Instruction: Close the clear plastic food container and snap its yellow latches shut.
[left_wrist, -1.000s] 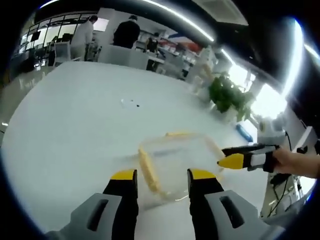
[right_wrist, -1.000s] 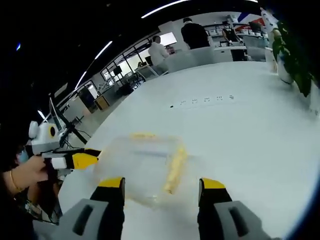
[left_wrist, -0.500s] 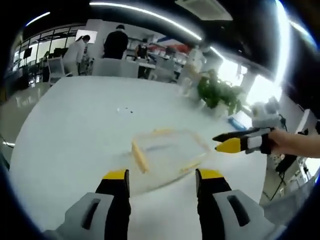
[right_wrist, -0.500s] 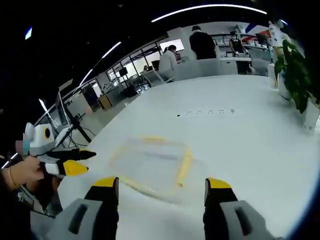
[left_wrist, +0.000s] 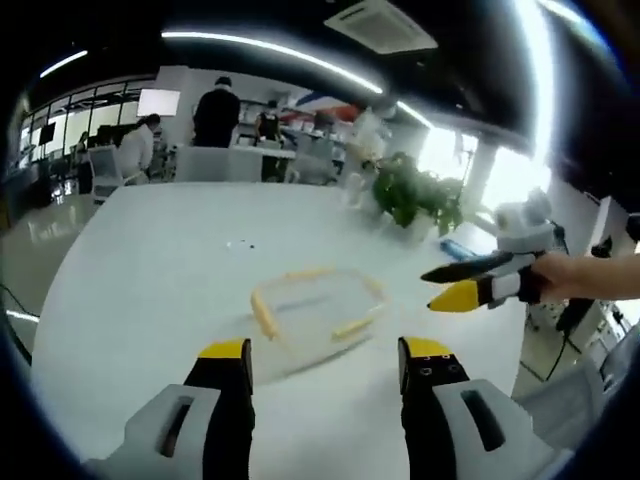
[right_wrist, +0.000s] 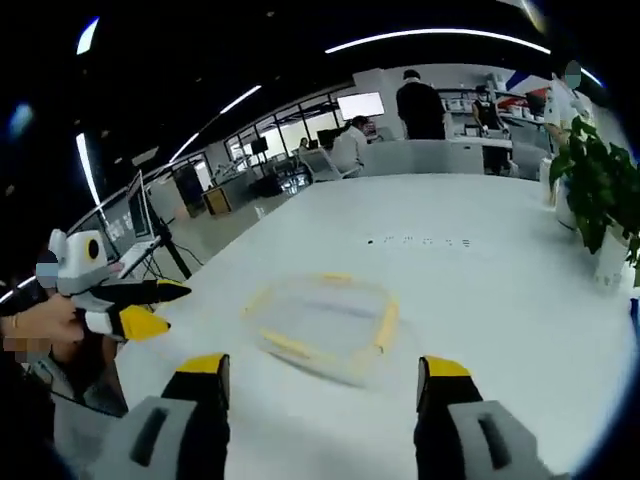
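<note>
The clear food container (left_wrist: 318, 312) lies flat on the white bench (left_wrist: 140, 270), its yellow latches (left_wrist: 263, 314) along its rim; blur hides whether they are snapped. In the left gripper view the left tongs (left_wrist: 325, 352) stand wide apart with nothing between them, above the bench just short of the container. Against the picture of a second ago the container looks smaller and sits farther beyond the tips, so these tongs have pulled back from it. The right tongs (left_wrist: 452, 285) enter from the right, held in a hand (left_wrist: 580, 280), off to the side of the container and clear of it; their tips sit narrowly parted.

In the right gripper view the container (right_wrist: 322, 325) likewise lies farther ahead of the right tongs (right_wrist: 324, 367), which gape wide and empty. The left tongs (right_wrist: 150, 308) hang beyond the container's left side, not touching it. A potted plant (right_wrist: 600, 190) stands on the bench past the container.
</note>
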